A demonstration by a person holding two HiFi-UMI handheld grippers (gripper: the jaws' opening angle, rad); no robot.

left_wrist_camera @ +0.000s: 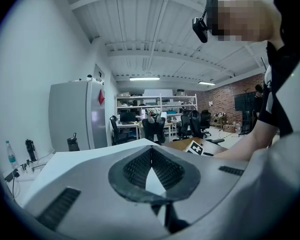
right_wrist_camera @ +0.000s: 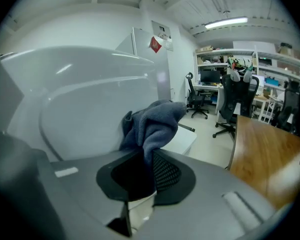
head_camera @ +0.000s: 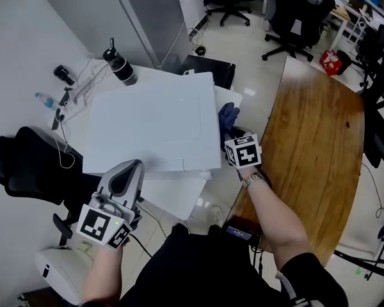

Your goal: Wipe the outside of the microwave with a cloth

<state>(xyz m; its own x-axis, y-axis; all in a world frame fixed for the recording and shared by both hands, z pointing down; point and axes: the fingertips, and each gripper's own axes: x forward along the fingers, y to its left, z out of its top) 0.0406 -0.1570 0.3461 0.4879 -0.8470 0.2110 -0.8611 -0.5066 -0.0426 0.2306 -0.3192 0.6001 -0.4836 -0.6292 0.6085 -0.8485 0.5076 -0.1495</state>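
The white microwave stands on a white table, seen from above. My right gripper is at the microwave's right side, shut on a blue-grey cloth. In the right gripper view the cloth bunches out of the right gripper and lies against the microwave's white side wall. My left gripper hovers at the microwave's near left corner, shut with nothing in it. In the left gripper view the left gripper points across the microwave's top, its pads meeting.
A black bottle, a small water bottle and cables lie on the table behind the microwave. A wooden table runs along the right. A black chair stands at the left, a grey cabinet behind.
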